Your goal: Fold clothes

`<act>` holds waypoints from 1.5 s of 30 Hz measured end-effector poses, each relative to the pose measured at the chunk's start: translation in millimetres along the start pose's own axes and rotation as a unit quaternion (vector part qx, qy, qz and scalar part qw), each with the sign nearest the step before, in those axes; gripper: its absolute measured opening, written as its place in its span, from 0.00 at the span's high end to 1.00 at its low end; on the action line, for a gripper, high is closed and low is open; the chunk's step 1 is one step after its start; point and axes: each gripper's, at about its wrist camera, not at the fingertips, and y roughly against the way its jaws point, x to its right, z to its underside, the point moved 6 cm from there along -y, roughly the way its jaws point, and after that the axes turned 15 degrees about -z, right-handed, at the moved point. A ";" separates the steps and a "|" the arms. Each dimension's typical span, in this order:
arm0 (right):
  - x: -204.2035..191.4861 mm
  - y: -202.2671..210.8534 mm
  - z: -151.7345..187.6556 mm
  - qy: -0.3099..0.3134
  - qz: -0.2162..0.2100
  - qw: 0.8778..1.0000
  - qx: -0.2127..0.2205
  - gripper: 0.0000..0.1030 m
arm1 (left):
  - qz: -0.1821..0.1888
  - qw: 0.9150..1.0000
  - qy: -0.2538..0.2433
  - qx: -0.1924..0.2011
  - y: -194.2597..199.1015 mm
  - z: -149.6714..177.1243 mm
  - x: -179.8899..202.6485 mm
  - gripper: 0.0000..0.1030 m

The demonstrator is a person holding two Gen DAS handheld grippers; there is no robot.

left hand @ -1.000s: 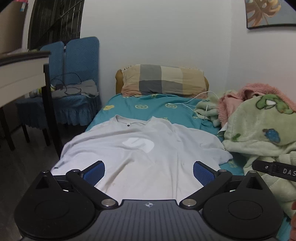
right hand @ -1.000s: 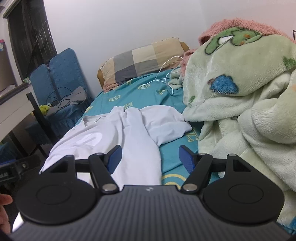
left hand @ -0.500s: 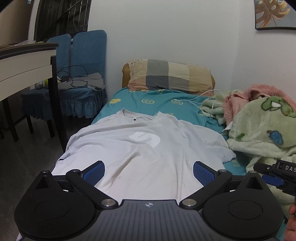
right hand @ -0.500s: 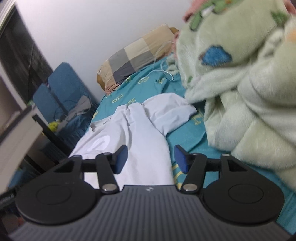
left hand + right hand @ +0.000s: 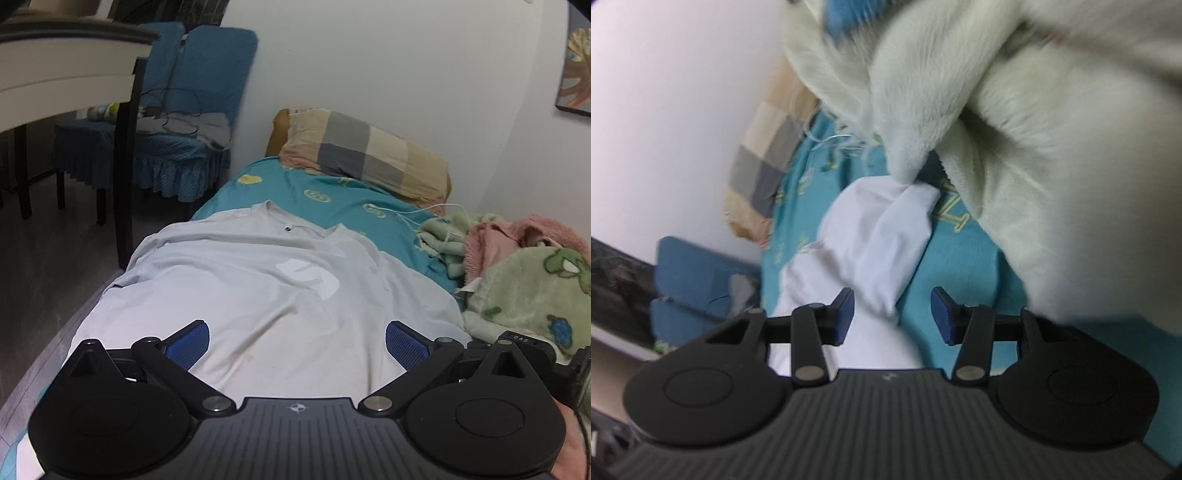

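Observation:
A white T-shirt (image 5: 266, 295) with a pale chest print lies spread face up on the teal bed sheet (image 5: 332, 199), collar toward the pillow. My left gripper (image 5: 297, 343) is open and empty just above the shirt's lower hem. In the right wrist view, my right gripper (image 5: 892, 314) is open and empty, tilted, low over the shirt's right sleeve (image 5: 882, 240), which lies bunched beside the fleece blanket. The right gripper's body also shows in the left wrist view (image 5: 524, 341) at the shirt's right edge.
A green and pink fleece blanket heap (image 5: 524, 280) (image 5: 1015, 147) fills the bed's right side. A checked pillow (image 5: 365, 155) and a white cable (image 5: 417, 212) lie at the head. Blue chairs (image 5: 177, 129) and a desk (image 5: 62, 77) stand left of the bed.
My right gripper has dropped, tilted and moved forward toward the shirt's right sleeve, close under the blanket. My left gripper has lowered and edged closer to the shirt's hem. Both stay open.

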 end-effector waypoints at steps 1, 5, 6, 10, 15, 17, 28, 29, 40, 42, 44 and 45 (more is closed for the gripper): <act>2.7 -11.6 -1.2 0.004 0.007 1.000 0.001 0.52 | 0.000 1.000 0.007 -0.006 -4.9 -0.5 -2.7 0.00; 2.3 -51.0 -8.4 0.049 0.003 0.999 0.024 0.51 | 0.000 0.999 0.033 -0.023 -19.6 -1.0 -12.6 0.00; 1.2 -59.8 -11.1 0.059 0.003 0.998 0.029 0.51 | -0.002 0.999 0.036 -0.025 -23.0 -1.3 -14.2 0.00; -6.6 -90.9 -24.0 0.083 -0.005 0.996 0.035 0.45 | -0.008 0.998 0.043 -0.036 -35.6 -0.3 -18.0 0.00; -16.8 -103.8 -26.7 0.118 0.009 0.993 0.019 0.66 | -0.012 0.997 0.048 -0.054 -47.3 4.9 -18.1 0.00; -13.7 -102.9 -28.0 0.135 0.042 0.990 0.008 0.93 | -0.012 0.997 0.047 -0.057 -48.4 6.9 -16.4 0.00; -36.2 -19.5 -18.9 0.179 0.061 0.981 0.045 0.91 | -0.013 0.998 0.042 -0.047 -36.7 5.2 -17.2 0.00; -30.3 -16.9 -19.7 0.152 0.052 0.986 0.040 0.90 | -0.012 0.998 0.041 -0.046 -35.8 5.6 -17.2 0.00; -7.0 -49.0 -29.1 0.071 0.006 0.996 0.053 0.21 | -0.009 0.996 0.062 -0.062 -42.4 7.7 -21.2 0.00; -5.9 -63.1 -39.0 0.088 0.010 0.994 0.068 0.21 | -0.013 0.996 0.058 -0.059 -45.2 8.2 -20.4 0.00; -8.4 -76.7 -46.8 0.101 0.018 0.992 0.074 0.21 | -0.012 0.996 0.062 -0.066 -50.0 8.6 -20.0 0.00; -12.9 -84.7 -49.2 0.118 0.028 0.990 0.072 0.23 | -0.012 0.996 0.064 -0.069 -52.4 8.9 -19.9 0.00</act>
